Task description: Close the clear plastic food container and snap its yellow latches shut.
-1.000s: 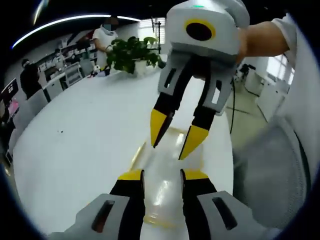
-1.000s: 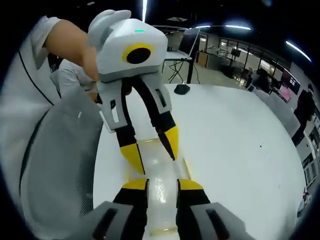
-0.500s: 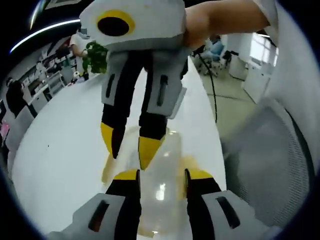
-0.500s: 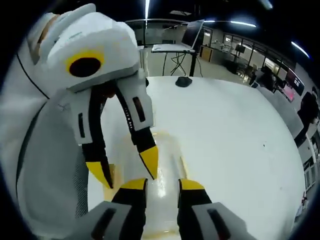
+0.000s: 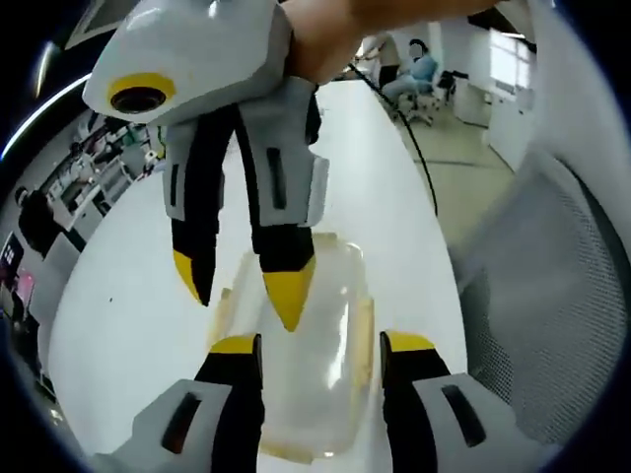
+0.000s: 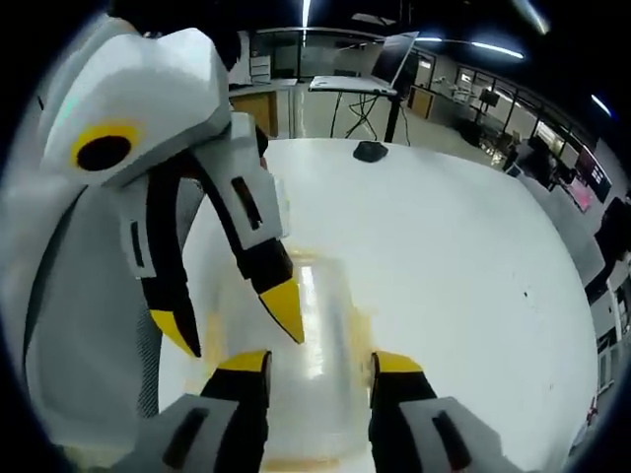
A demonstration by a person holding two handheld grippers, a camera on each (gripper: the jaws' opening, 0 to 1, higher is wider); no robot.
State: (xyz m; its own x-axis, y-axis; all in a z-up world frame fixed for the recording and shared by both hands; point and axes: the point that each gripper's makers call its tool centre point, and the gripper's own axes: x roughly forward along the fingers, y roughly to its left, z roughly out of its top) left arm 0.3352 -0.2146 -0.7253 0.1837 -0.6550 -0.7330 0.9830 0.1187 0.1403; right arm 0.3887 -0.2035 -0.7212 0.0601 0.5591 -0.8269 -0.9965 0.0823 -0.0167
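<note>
Both the left gripper and right gripper stand apart over the clear container on the white counter.

No text, label, brand or number can be read on anything here

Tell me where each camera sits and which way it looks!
Left gripper view: rides the left claw, looking down over the clear container on the white table; the right claw and a hand show.
Right gripper view: rides the right claw, facing the other way; the left claw shows.
Both share the container, the table and both claws.
</note>
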